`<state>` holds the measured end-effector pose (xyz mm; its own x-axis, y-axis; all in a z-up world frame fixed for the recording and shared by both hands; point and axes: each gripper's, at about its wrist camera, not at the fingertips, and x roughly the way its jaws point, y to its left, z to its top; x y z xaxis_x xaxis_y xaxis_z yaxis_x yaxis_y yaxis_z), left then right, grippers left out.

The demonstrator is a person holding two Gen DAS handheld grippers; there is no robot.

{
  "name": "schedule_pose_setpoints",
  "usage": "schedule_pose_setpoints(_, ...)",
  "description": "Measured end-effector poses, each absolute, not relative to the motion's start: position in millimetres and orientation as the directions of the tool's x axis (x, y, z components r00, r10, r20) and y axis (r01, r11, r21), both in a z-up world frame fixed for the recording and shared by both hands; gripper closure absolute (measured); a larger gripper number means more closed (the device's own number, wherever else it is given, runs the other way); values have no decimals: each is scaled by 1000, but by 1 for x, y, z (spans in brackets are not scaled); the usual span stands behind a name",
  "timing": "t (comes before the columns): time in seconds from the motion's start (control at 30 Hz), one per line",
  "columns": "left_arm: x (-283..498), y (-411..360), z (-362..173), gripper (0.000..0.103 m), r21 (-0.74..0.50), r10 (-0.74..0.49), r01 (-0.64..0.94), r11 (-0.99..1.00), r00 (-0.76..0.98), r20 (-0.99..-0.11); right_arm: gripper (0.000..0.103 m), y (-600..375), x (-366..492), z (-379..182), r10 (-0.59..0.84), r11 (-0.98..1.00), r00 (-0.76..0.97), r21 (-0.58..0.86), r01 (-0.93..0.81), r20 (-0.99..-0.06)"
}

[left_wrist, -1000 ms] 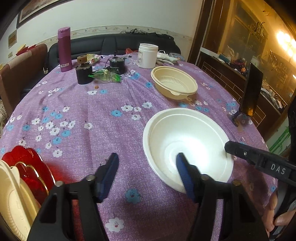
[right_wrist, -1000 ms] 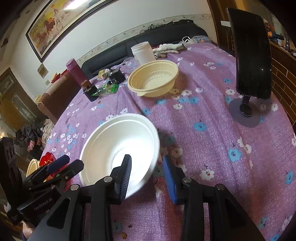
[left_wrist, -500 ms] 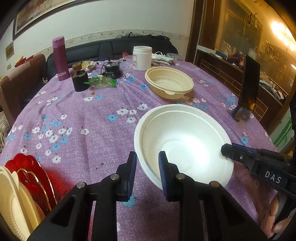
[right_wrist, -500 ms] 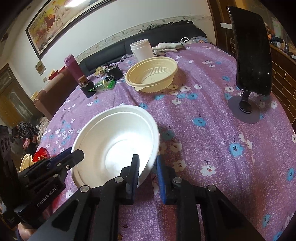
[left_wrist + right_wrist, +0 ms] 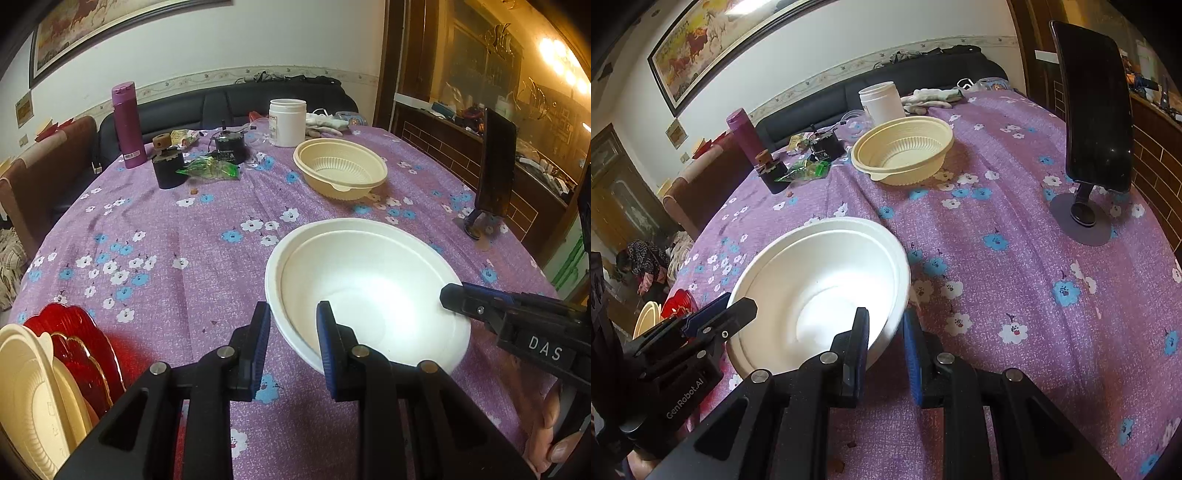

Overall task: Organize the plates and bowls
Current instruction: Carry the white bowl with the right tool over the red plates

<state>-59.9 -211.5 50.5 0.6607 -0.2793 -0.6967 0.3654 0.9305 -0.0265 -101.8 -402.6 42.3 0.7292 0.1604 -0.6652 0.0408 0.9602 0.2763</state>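
A large white bowl sits low over the purple flowered tablecloth, held from both sides. My left gripper is shut on its near left rim, one pad inside and one outside. My right gripper is shut on the bowl at its near right rim. Each gripper shows in the other's view: the right gripper at the bowl's right edge, the left gripper at its left edge. A cream ribbed bowl stands farther back. Red and cream plates lean at the lower left.
A dark phone on a round stand rises at the right table edge. At the back stand a purple bottle, a white jar, two dark pots and a green wrapper. A black sofa lies behind.
Both grippers' jaws have closed from wide apart onto the white bowl's rim, one on each side. Since half a second ago they have held still.
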Motion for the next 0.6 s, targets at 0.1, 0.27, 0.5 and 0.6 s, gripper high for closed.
schedule_pose_setpoints(0.1, -62, -210, 53, 79, -23, -277, 363, 932, 669, -690, 83, -401, -103, 44, 164, 960, 731, 278, 37, -663)
schedule_pose_setpoints(0.27, -64, -207, 56, 79, -23, -276, 358, 934, 678, -681, 83, -397, -105, 47, 168, 960, 736, 277, 28, -656)
schedule_pose_setpoints(0.5, -68, -203, 62, 78, -28, -281, 355, 935, 687, -670, 83, -393, -110, 53, 173, 960, 745, 278, 17, -644)
schedule_pose_setpoints(0.6, -70, -200, 64, 76, -31, -283, 354, 935, 691, -666, 83, -391, -112, 55, 176, 960, 748, 278, 11, -640)
